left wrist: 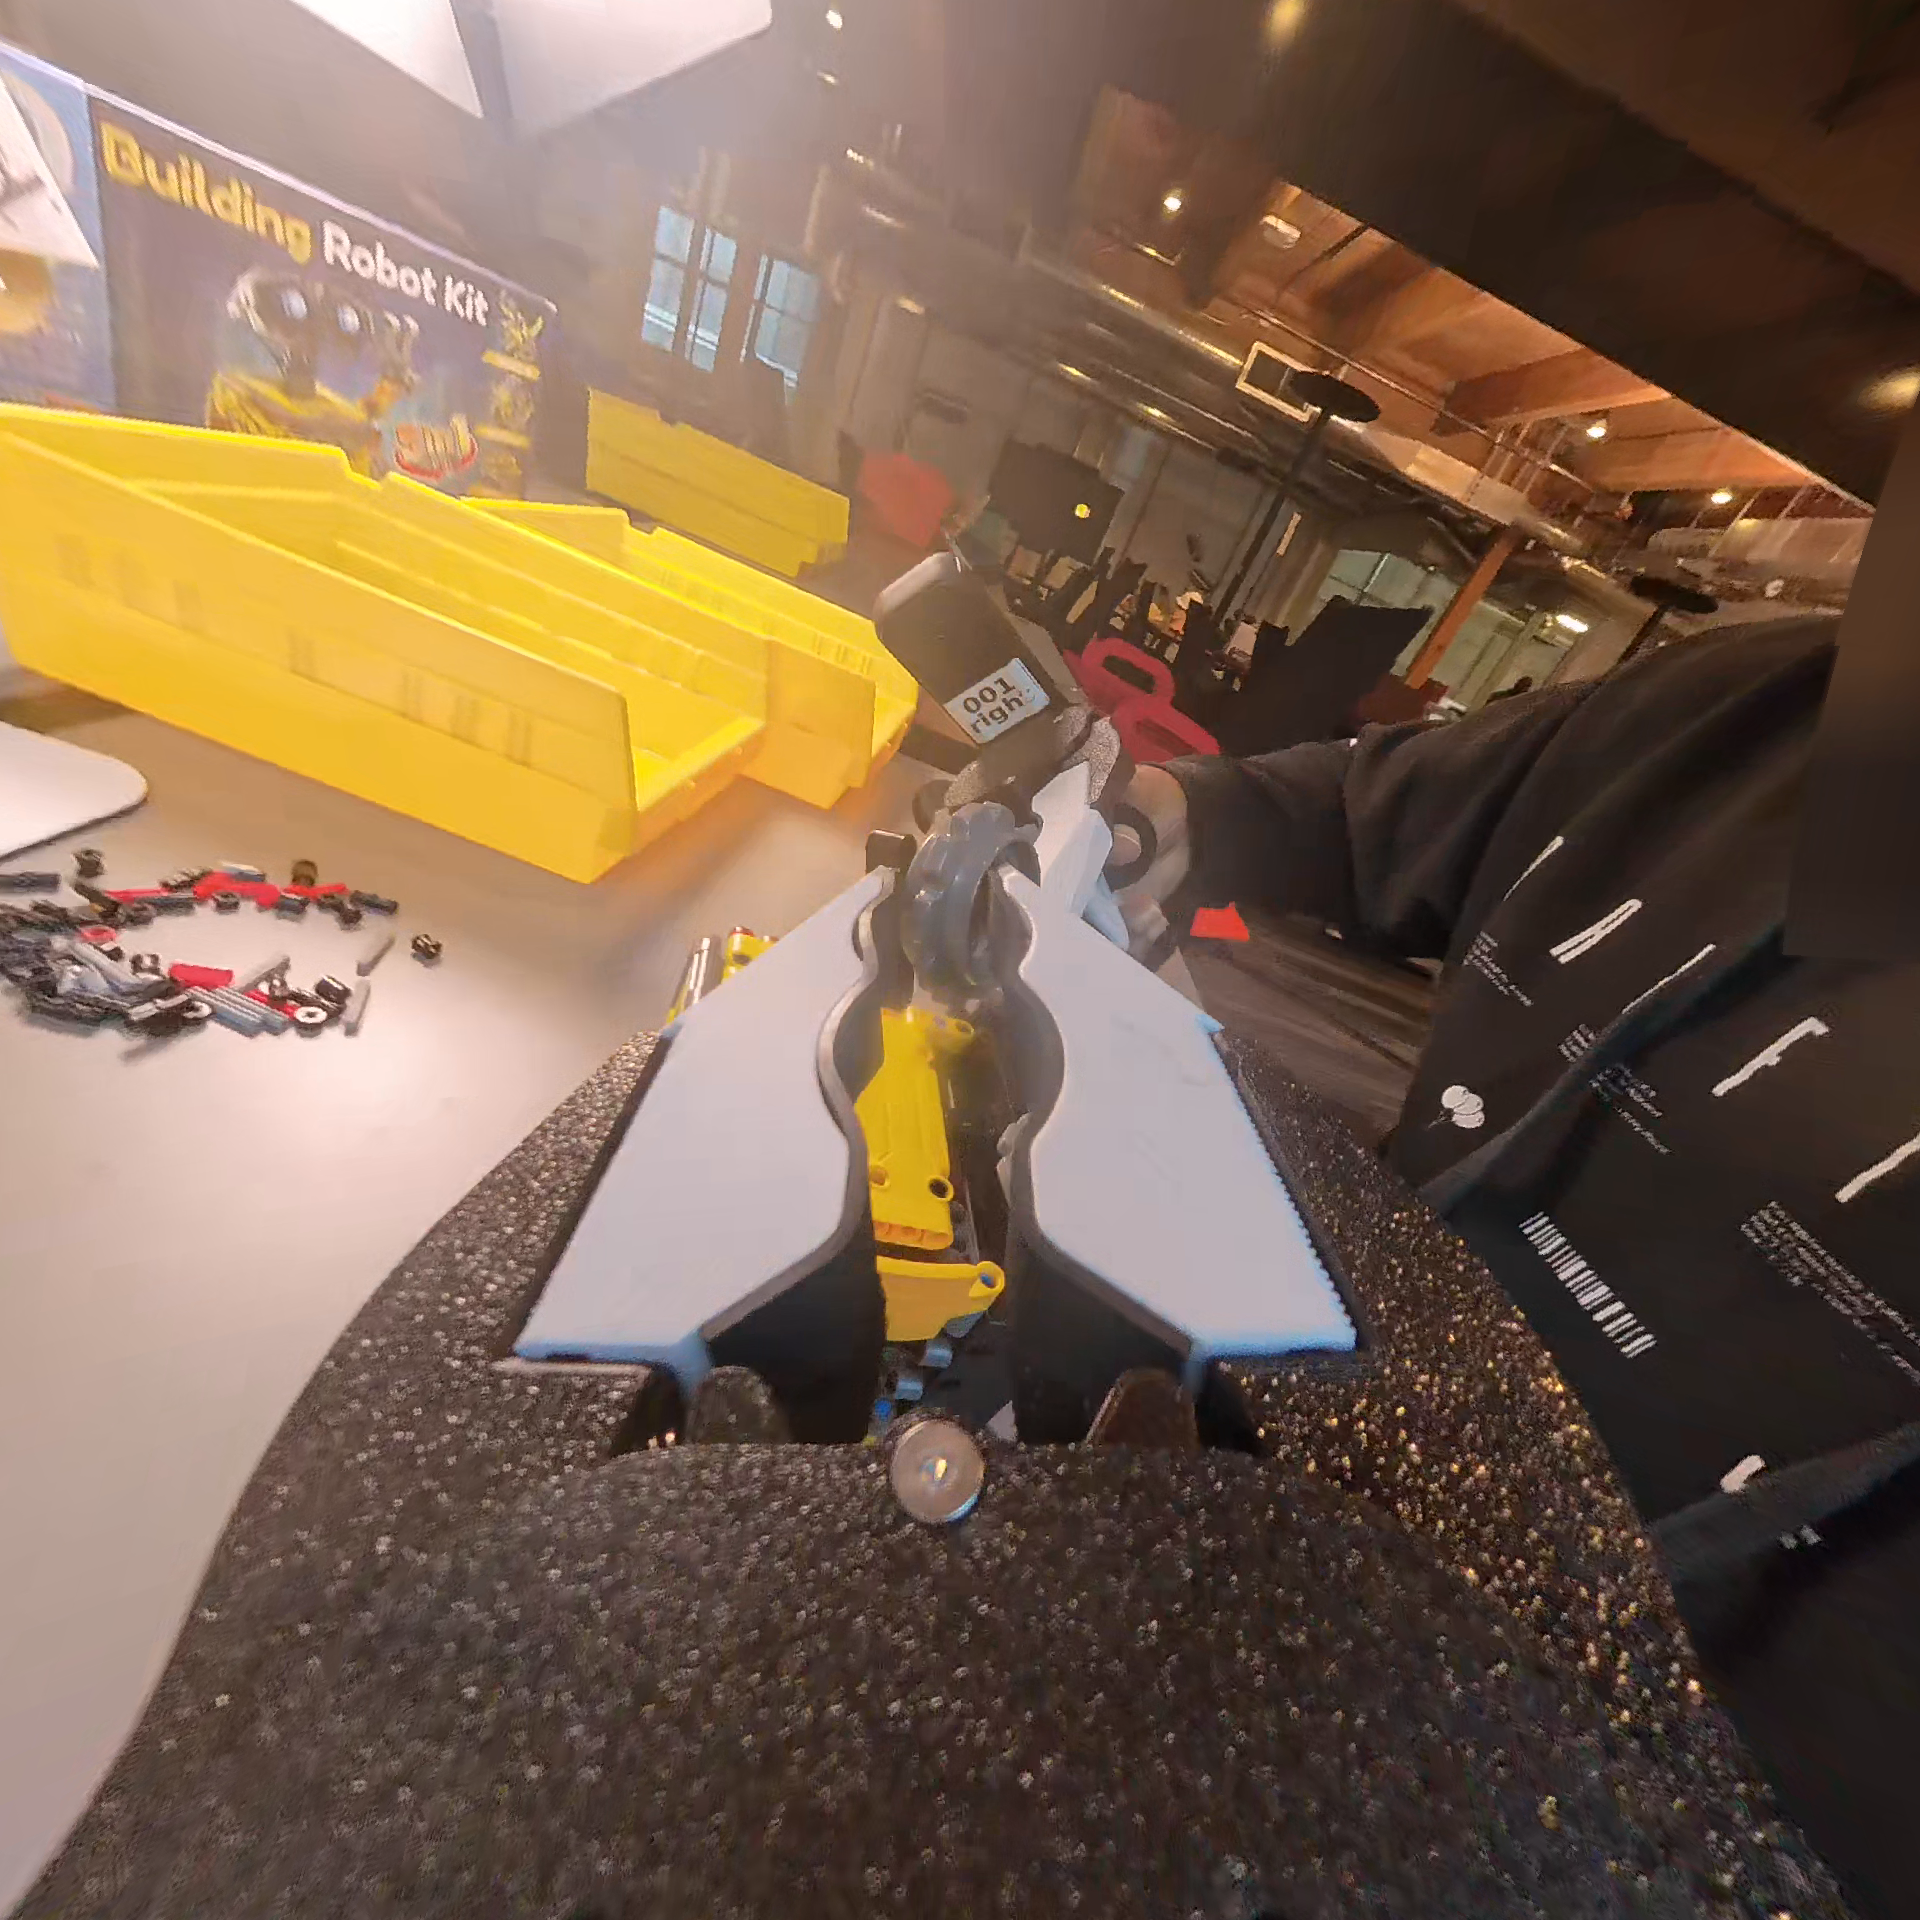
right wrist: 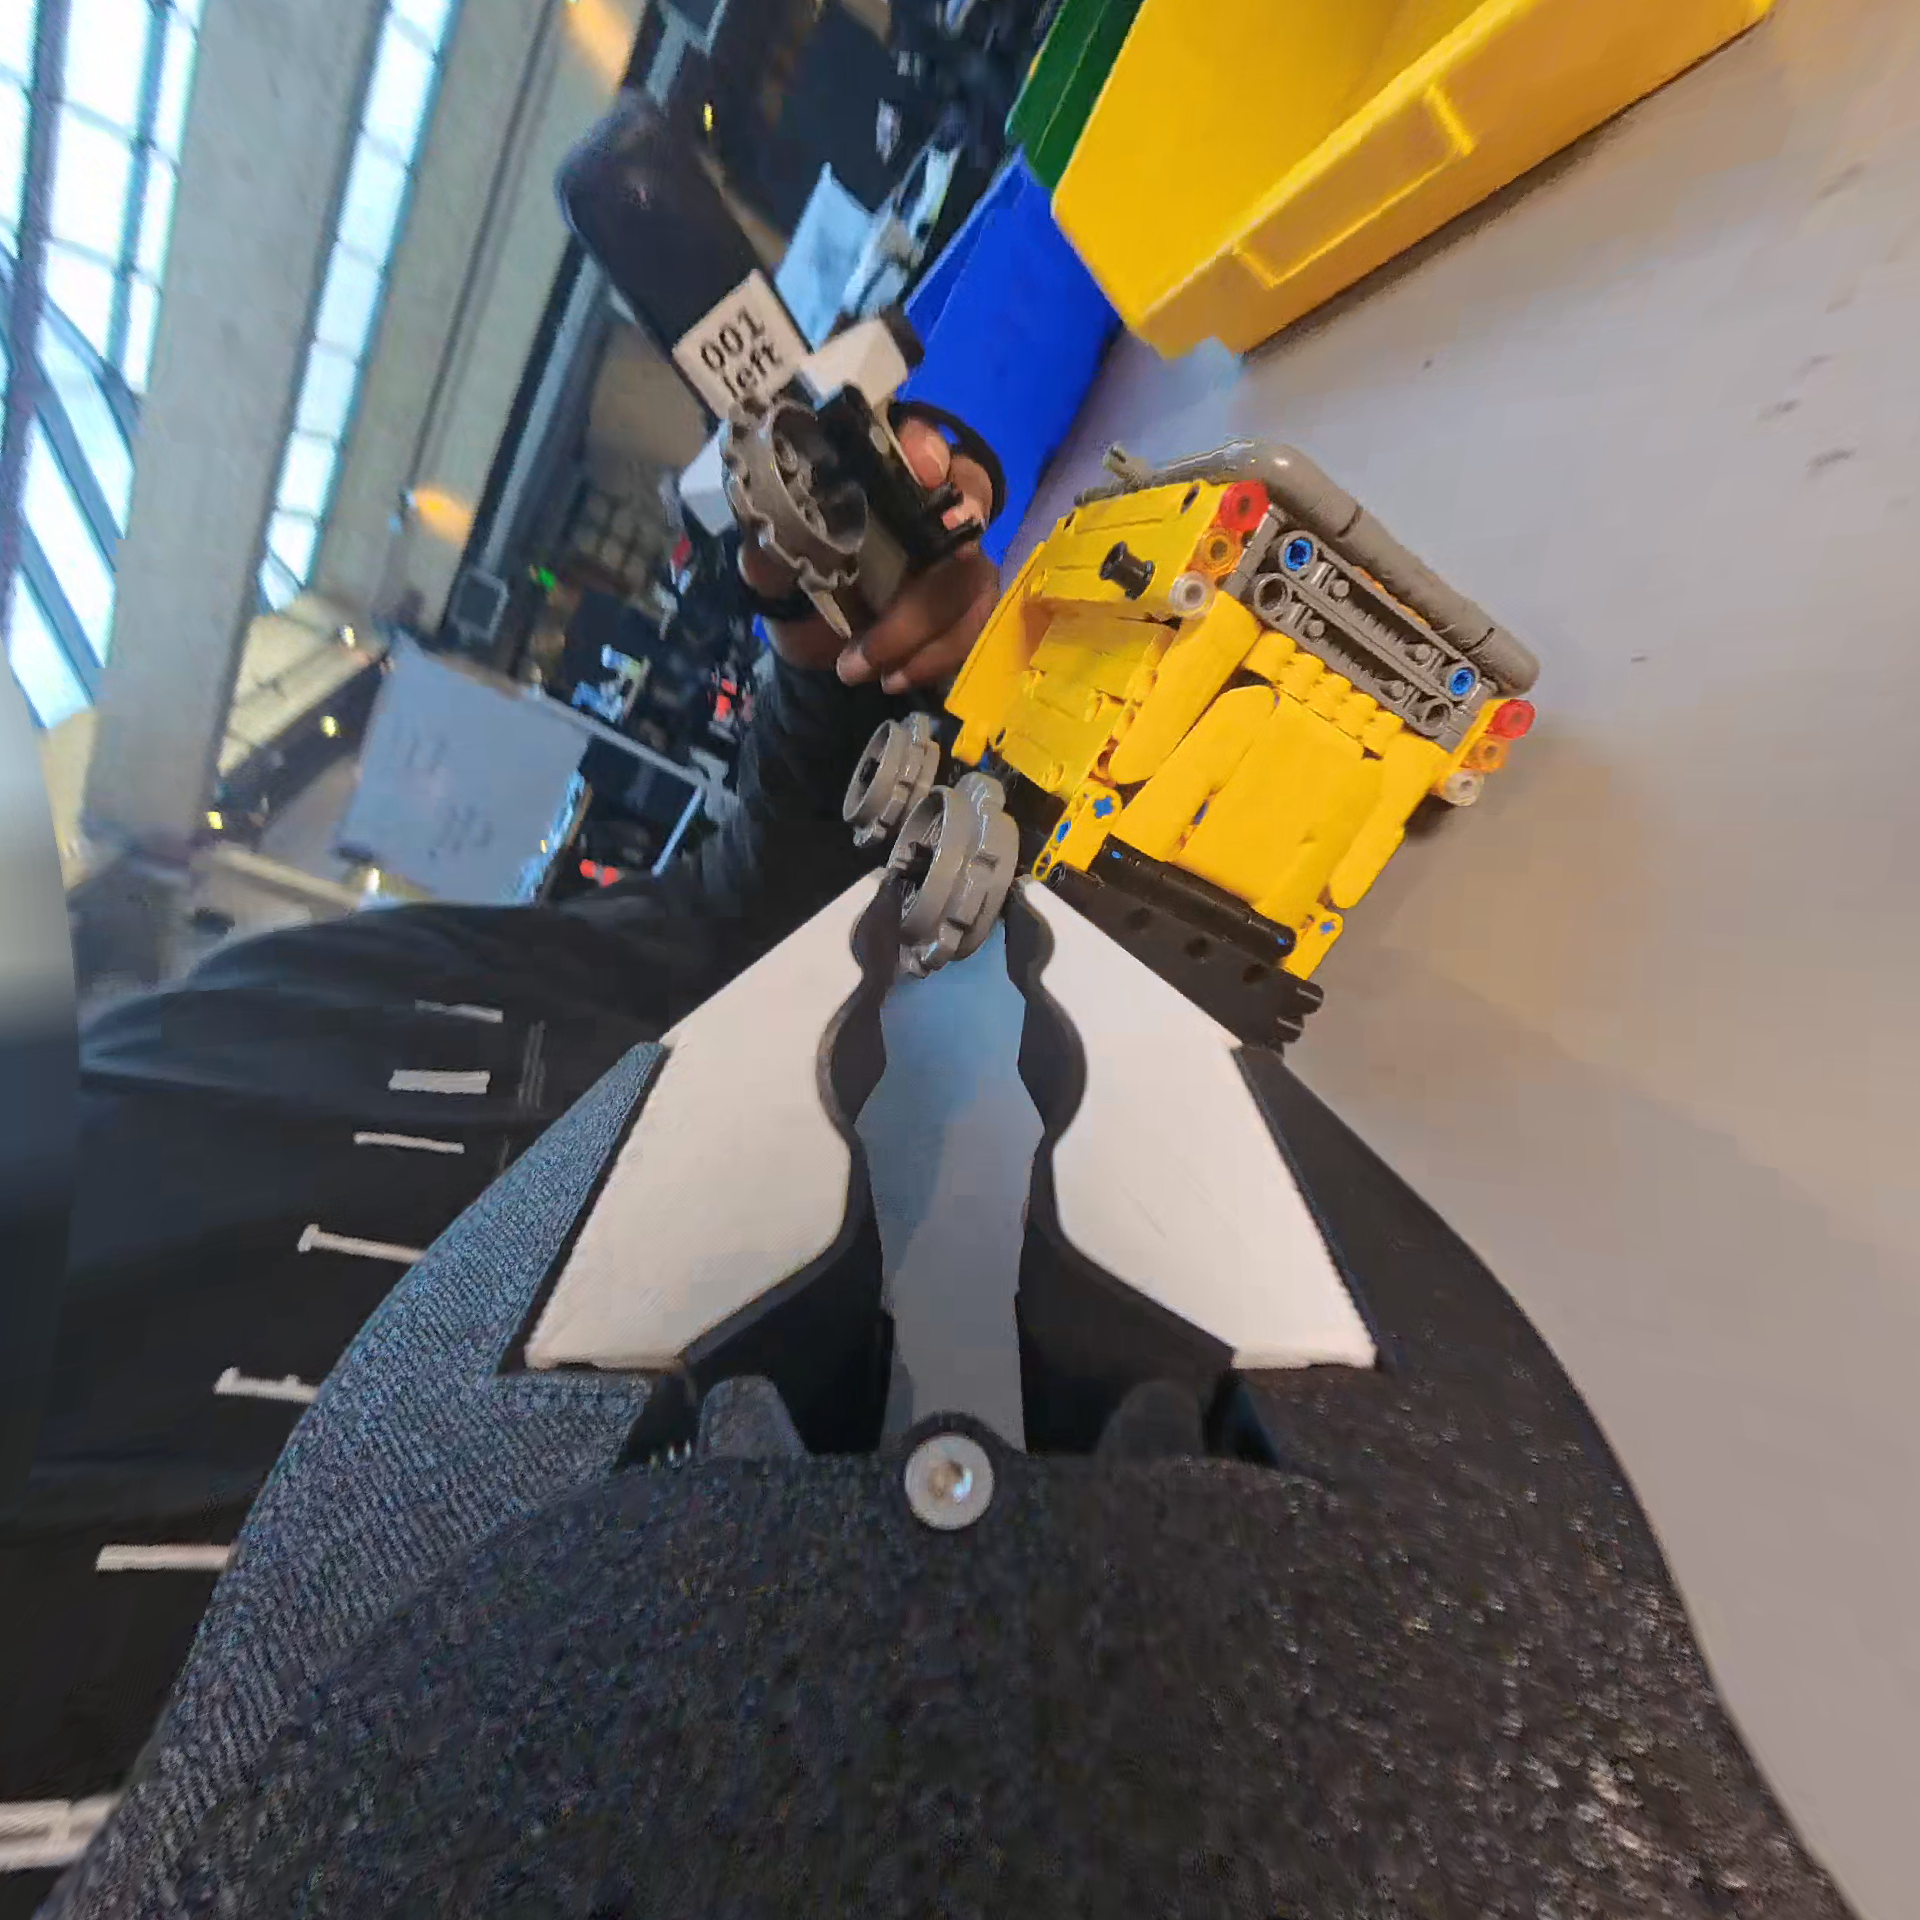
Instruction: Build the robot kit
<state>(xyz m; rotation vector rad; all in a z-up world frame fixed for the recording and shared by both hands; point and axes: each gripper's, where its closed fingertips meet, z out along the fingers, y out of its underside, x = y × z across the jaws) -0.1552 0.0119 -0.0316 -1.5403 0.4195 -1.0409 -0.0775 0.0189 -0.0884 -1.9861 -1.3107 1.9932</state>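
My left gripper (left wrist: 951, 883) is shut on a grey toothed wheel (left wrist: 940, 925) at its fingertips and holds it above a yellow brick-built vehicle (left wrist: 914, 1122), seen between the fingers. My right gripper (right wrist: 951, 899) is shut on another grey wheel (right wrist: 956, 868) at the near end of the same yellow vehicle (right wrist: 1226, 707), which lies on the grey table (right wrist: 1558, 1039). A second grey wheel (right wrist: 888, 774) sits on the vehicle just behind it. In the right wrist view the wheel held by the left gripper (right wrist: 795, 499) hangs farther off, apart from the vehicle.
Yellow bins (left wrist: 416, 665) and a printed kit box (left wrist: 312, 312) stand at the back left. Loose black, red and grey parts (left wrist: 187, 956) lie on the table. A blue bin (right wrist: 1008, 332) and a yellow bin (right wrist: 1299, 177) stand beyond the vehicle. A person's black sleeve (left wrist: 1558, 831) is at the right. There is about 10 centimetres between the tips of the two grippers.
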